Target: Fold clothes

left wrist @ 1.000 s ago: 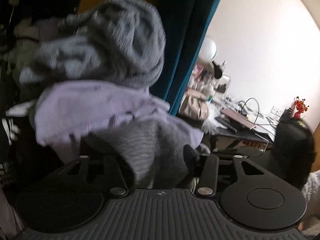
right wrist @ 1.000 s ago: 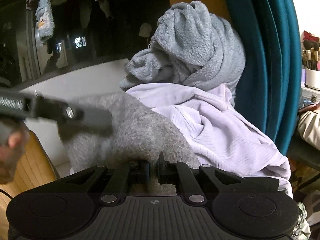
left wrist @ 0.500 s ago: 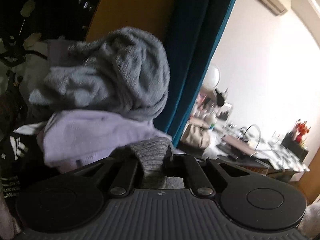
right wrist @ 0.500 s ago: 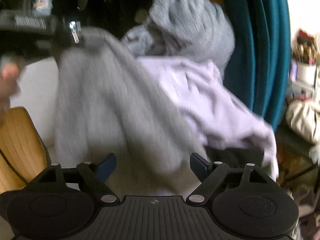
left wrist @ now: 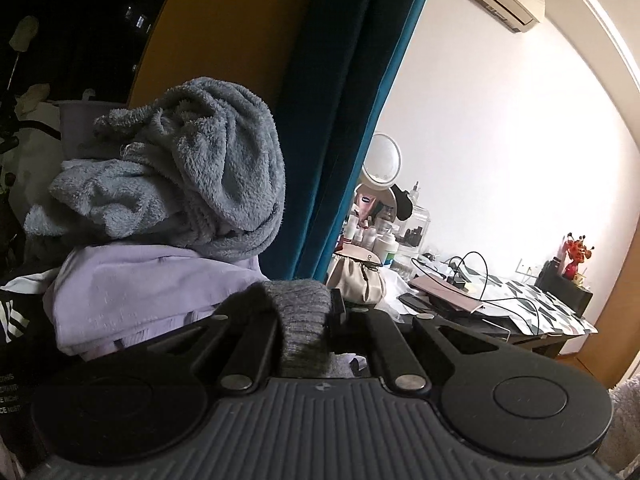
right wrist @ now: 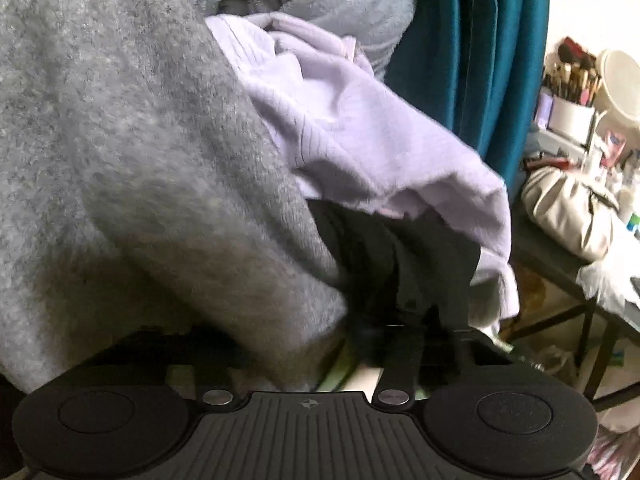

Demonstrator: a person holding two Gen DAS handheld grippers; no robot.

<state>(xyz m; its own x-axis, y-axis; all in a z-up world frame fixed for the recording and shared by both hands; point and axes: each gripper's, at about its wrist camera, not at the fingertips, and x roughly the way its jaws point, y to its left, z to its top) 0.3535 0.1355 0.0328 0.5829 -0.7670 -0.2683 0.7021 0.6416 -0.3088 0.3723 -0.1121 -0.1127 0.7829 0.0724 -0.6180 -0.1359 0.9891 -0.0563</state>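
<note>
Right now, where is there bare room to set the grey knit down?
Little. The desk is crowded near the teal curtain: bottles, beige pouch. Only its patterned end by the black box looks fairly free. The clothes pile is full: grey fleece atop lilac top.

Black ribbed tongs (left wrist: 306, 320) with round discs and silver screws.

Left gripper (left wrist: 305, 312) clamped tight on grey knit — right gripper (right wrist: 320, 332) just closing, jaws partly hidden.
</note>
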